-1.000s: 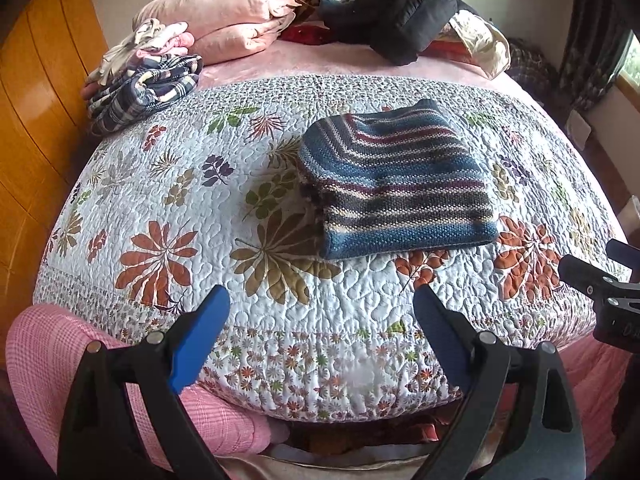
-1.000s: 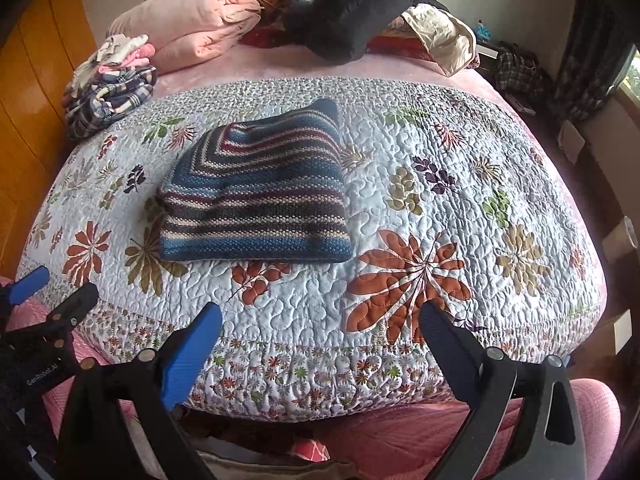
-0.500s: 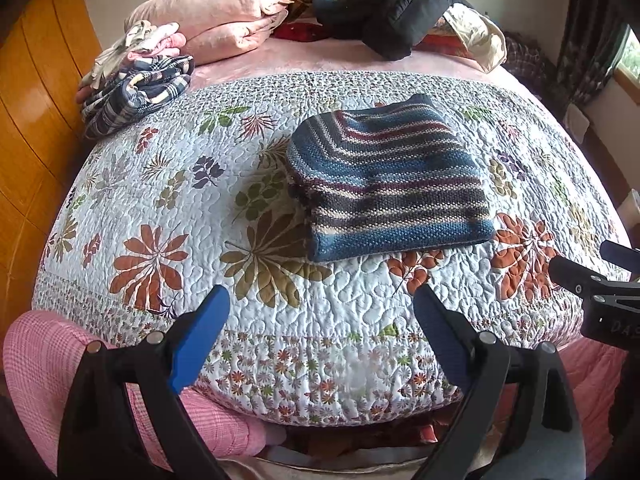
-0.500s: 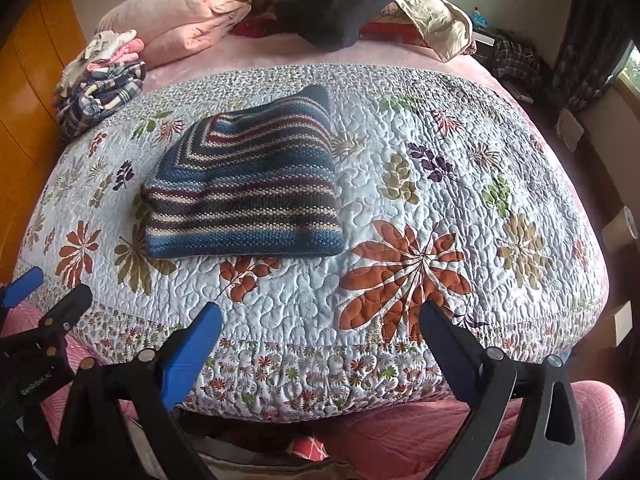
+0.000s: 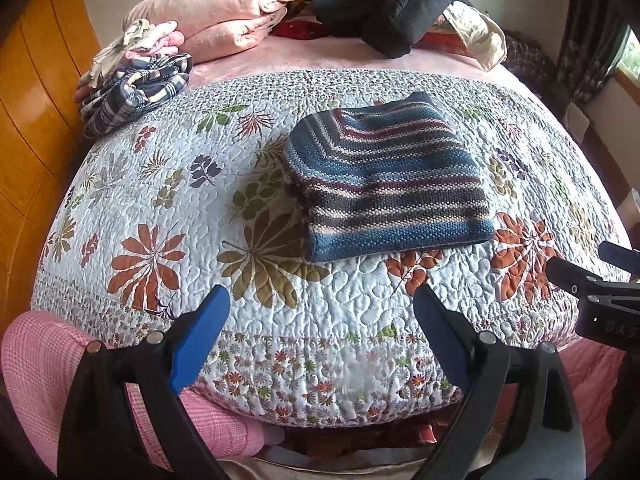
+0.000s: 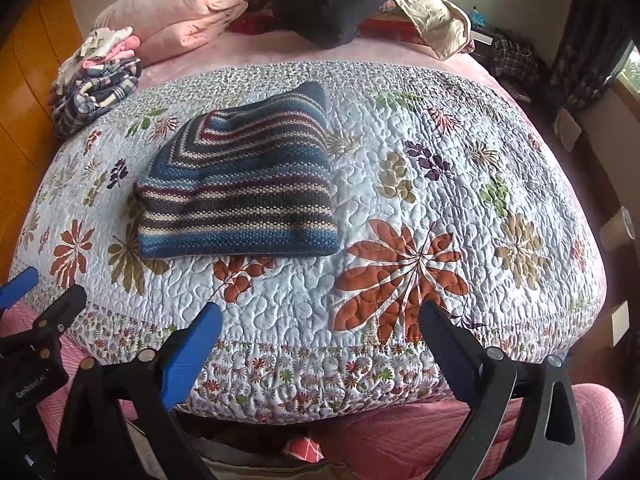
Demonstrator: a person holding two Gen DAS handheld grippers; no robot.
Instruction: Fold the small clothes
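Note:
A striped knit sweater (image 5: 388,184) (image 6: 240,196) in blue, cream and maroon lies folded into a flat rectangle on the floral quilt (image 5: 160,208) (image 6: 460,168). My left gripper (image 5: 320,304) hovers open over the quilt's near edge, short of the sweater, holding nothing. My right gripper (image 6: 320,320) is open too, near the same edge and to the right of the sweater, its blue pads (image 6: 192,356) wide apart. Each gripper shows at the side of the other's view.
A pile of plaid and pale clothes (image 5: 136,80) (image 6: 96,80) sits at the quilt's far left. Folded pink bedding (image 5: 216,16), a black jacket (image 5: 392,8) and a cream garment (image 6: 436,20) lie at the headboard. Wooden wall left, curtain and window right. Pink-clad knees (image 5: 40,364) below.
Both views have shifted slightly, with the sweater drifting a little up and left in frame; the grippers stay open and the sweater lies unchanged.

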